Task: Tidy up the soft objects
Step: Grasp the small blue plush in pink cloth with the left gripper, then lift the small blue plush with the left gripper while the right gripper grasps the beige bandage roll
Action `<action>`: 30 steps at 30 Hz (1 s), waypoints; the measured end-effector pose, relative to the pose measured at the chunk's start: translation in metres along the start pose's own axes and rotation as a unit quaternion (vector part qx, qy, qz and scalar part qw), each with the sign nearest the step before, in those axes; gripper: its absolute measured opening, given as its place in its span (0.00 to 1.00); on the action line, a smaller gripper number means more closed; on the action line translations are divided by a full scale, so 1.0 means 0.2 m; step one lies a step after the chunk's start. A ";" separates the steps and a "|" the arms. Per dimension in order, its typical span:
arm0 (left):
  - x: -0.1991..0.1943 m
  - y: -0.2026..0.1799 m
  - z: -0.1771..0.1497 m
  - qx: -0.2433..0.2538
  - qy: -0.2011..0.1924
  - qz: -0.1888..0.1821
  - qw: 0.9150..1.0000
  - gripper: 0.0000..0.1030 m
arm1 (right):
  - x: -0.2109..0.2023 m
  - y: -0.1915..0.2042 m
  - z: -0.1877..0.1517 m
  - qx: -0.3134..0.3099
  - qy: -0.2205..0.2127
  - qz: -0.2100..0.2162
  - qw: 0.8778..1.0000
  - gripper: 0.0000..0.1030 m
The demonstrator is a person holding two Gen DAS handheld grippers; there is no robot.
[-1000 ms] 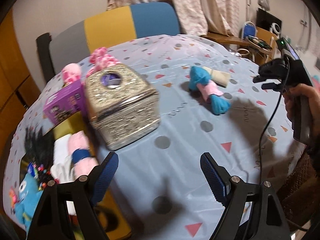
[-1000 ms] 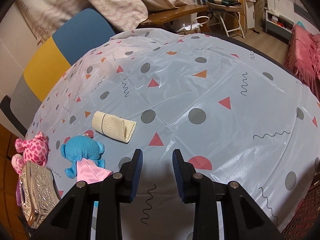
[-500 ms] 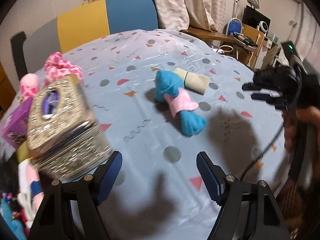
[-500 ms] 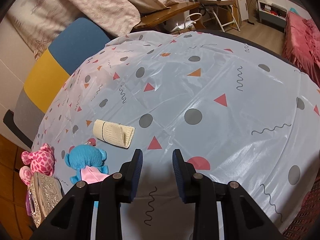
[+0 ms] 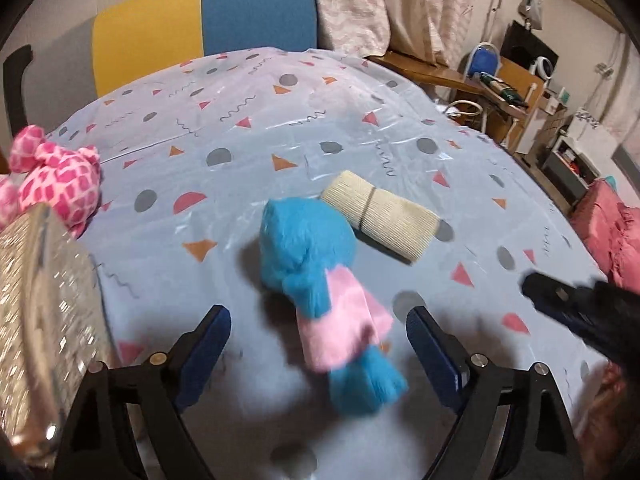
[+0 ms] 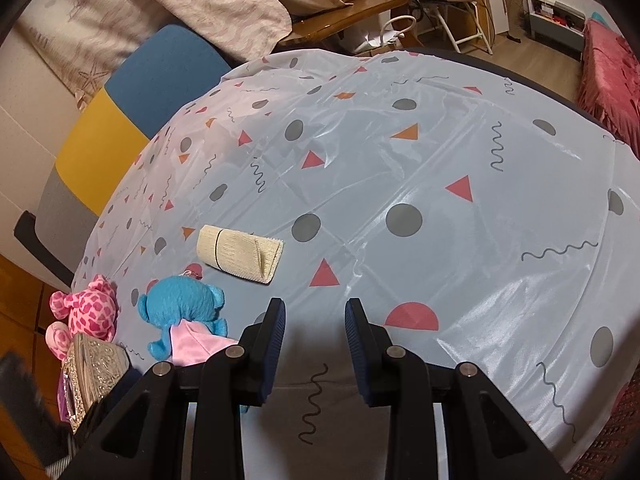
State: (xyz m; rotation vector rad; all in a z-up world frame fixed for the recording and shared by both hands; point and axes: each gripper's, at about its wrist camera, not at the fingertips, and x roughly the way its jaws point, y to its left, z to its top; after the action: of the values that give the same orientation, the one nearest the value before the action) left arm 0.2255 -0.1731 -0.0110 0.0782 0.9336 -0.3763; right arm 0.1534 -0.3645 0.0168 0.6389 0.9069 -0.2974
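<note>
The left gripper (image 5: 318, 344) is opening around the blue toy (image 5: 308, 256) at frame centre, ungripped. The right gripper (image 6: 316, 332) is held narrow and empty. The roll (image 5: 380, 216) and pink toy (image 5: 60, 180) are left unsorted on the worktop (image 5: 240, 128).

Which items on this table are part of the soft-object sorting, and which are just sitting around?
Job items:
- blue plush toy, between the opening left gripper pads, not yet pressed
- pink spotted plush
- beige rolled cloth

Just lying about:
- glittery tissue box
- colour-block chair
- patterned tablecloth
- right gripper, empty, jaws apart
</note>
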 end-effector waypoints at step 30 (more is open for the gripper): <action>-0.22 0.17 -0.69 0.015 -0.016 0.029 0.999 0.27 | 0.10 0.00 -0.02 -0.010 0.042 -0.014 0.999 0.30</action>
State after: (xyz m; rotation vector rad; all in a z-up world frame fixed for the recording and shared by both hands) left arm 0.1071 -0.0979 -0.0616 0.1261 0.8921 -0.3358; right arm 0.1626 -0.3605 -0.0009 0.6250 0.9984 -0.2882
